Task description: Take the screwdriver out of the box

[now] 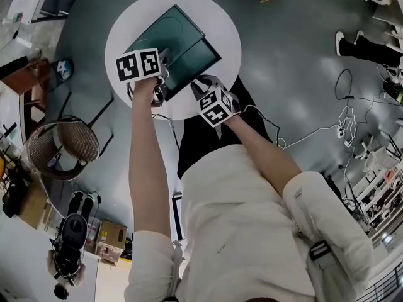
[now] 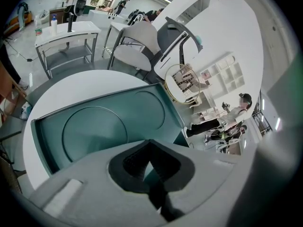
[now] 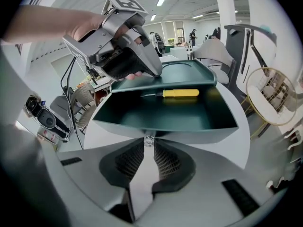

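Step in hand: approach. The lid is up, the tool is exposed, and extraction has not yet begun.

1. Left gripper (image 2: 150,169): I read its jaws as closed together, tips against the raised lid (image 2: 94,126) near its edge. It appears to be steadying the lid in the open position. Whether the thin rim is actually nipped between the pads, I cannot tell.

2. Box (image 3: 208,119): it sits on the round white table (image 1: 126,21), open toward me, interior otherwise bare.

3. Screwdriver (image 3: 180,93): it lies flat along the far side of the box floor, close under the lid hinge line. The yellow handle points right and the dark shaft points left. It is untouched.

4. Right gripper (image 3: 146,146): its jaws stand partly apart, a narrow gap with only tabletop showing through. It holds nothing. The tips sit just short of the box's near wall, well apart from the tool.

Next move, in my judgement: carry the right gripper over the near wall and down to the far side. The jaws should straddle the yellow handle crosswise before closing. The present gap looks tight for the handle, so open wider first.
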